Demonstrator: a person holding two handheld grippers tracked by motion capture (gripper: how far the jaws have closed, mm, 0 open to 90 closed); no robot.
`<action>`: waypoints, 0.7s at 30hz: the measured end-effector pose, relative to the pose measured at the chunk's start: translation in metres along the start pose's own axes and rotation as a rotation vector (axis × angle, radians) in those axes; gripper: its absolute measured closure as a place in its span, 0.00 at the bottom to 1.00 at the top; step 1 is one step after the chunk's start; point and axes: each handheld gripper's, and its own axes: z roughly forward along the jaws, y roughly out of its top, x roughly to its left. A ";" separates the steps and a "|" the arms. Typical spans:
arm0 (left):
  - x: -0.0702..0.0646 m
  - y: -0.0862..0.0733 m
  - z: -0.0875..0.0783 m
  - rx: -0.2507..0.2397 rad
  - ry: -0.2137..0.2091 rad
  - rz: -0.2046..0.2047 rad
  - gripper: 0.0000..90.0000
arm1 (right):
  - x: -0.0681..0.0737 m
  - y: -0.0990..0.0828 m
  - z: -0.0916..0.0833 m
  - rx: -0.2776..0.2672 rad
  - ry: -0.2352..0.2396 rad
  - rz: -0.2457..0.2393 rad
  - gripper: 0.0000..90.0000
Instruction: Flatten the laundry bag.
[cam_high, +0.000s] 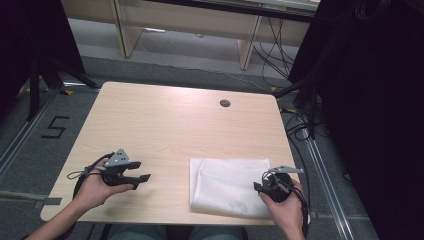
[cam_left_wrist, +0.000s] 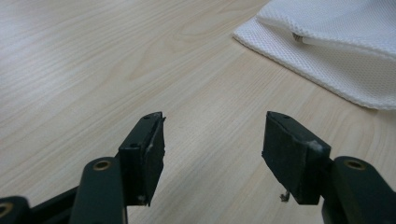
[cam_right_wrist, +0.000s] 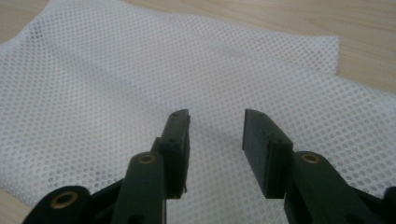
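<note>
While I watch from the high view, the biggest thing before me is the light wooden table, with a small round cable port set in its far side. On its near right part lies a white mesh bag, flat and folded, its near edge close to the table's front edge. My left gripper sits on the near left of the table, well apart from the bag, pointing toward it; in the left gripper view its jaws stand wide apart with only bare wood between them, and the bag's corner lies farther off at the upper right. My right gripper rests at the bag's right edge, near the front of the table. In the right gripper view its jaws are parted over the mesh and hold nothing; whether the tips touch the fabric I cannot tell.
</note>
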 end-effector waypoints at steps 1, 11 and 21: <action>0.000 0.000 0.001 -0.006 0.007 0.003 0.43 | 0.000 0.000 0.000 0.000 -0.003 -0.005 0.71; -0.002 0.000 0.000 -0.023 0.007 -0.008 0.43 | 0.011 -0.001 0.001 0.042 -0.002 -0.061 1.00; -0.004 0.000 -0.001 -0.027 -0.015 0.005 0.43 | 0.009 0.000 0.011 0.131 0.007 -0.068 1.00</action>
